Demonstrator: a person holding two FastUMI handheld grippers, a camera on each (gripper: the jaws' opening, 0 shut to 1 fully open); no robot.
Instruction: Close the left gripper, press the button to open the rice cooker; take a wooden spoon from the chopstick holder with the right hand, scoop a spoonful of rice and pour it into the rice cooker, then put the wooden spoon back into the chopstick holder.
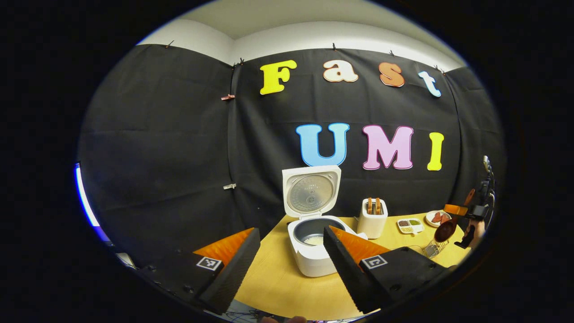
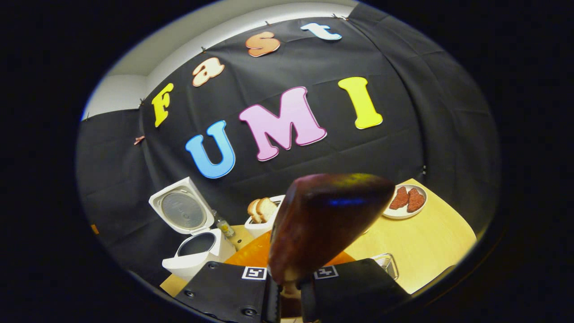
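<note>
The white rice cooker [image 1: 314, 255] stands on the wooden table with its lid [image 1: 310, 190] raised, and a little white rice lies in its pot. My left gripper [image 1: 291, 269] is open just in front of the cooker, holding nothing. At the far right, my right gripper [image 1: 466, 211] holds the wooden spoon [image 1: 446, 231] just above the wire chopstick holder [image 1: 434, 248]. In the right gripper view my right gripper [image 2: 289, 287] is shut on the spoon's handle. The spoon's dark bowl [image 2: 327, 220] looms close ahead. The open cooker [image 2: 193, 253] is at the lower left and the holder [image 2: 386, 264] at the lower right.
A white toaster [image 1: 373, 217] with bread slices stands right of the cooker. Beyond it are a small divided dish [image 1: 410, 225] of grains and a plate [image 1: 437, 218] of red meat. The same toaster [image 2: 262, 215] and plate [image 2: 406, 199] sit behind the spoon. The table's edge runs near my left fingers.
</note>
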